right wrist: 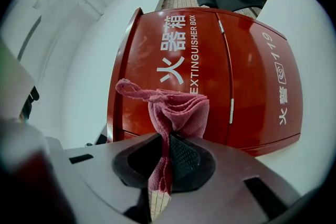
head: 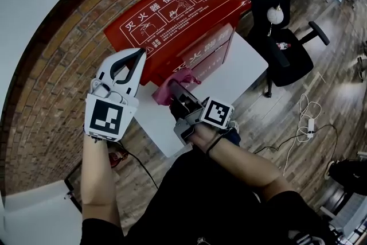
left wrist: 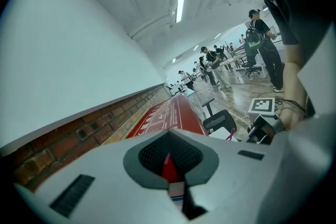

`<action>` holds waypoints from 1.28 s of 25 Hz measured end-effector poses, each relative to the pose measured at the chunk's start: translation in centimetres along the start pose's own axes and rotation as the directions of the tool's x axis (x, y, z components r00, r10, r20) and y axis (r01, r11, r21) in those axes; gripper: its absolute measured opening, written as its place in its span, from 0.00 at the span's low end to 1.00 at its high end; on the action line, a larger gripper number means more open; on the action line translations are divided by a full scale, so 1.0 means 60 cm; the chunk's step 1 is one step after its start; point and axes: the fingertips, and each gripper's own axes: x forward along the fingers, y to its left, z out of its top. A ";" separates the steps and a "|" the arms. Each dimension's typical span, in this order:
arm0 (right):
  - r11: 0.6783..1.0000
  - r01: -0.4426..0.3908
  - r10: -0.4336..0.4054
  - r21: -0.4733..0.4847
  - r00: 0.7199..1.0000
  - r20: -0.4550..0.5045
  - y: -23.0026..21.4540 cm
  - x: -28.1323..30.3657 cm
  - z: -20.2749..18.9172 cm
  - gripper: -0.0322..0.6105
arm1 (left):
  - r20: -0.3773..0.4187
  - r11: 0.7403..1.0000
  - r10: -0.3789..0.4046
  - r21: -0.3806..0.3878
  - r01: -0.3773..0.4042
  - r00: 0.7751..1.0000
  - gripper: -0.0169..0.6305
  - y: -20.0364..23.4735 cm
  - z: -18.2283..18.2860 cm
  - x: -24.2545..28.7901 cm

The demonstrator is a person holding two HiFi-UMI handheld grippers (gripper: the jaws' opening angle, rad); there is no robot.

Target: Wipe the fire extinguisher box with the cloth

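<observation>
Right gripper view shows the right gripper (right wrist: 167, 152) clamped on a pink cloth (right wrist: 177, 110). A thin fold is pinched between its 2 pads, and the bunched bulk stands out past the tips, just before the red front of the fire extinguisher box (right wrist: 220, 55); contact cannot be confirmed. Soft, light and limp, the cloth looks likely to flop unless held by a gathered fold, as here; the box appears rigid and smooth. It stands on a white table (head: 243, 69) against a brick wall (head: 69, 66). The left gripper (head: 139, 55), closed on nothing, hangs by the lid's edge.
</observation>
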 end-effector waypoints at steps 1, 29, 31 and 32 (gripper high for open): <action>1.000 0.005 -0.005 0.002 1.000 0.001 -0.005 -0.001 0.000 0.13 | 0.002 1.000 0.000 -0.001 0.000 1.000 0.05 0.000 0.000 0.000; 0.989 0.139 -0.140 0.051 0.990 0.018 -0.143 -0.028 -0.017 0.13 | 0.013 0.998 0.031 -0.047 -0.030 0.999 0.05 -0.003 0.007 0.002; 0.989 0.139 -0.140 0.046 0.990 0.024 -0.143 -0.028 -0.017 0.13 | 0.014 0.998 0.031 -0.048 -0.030 0.999 0.05 -0.002 0.007 0.002; 0.989 0.140 -0.141 0.046 0.990 0.027 -0.143 -0.028 -0.017 0.13 | 0.015 0.998 0.031 -0.048 -0.030 0.999 0.05 -0.002 0.007 0.002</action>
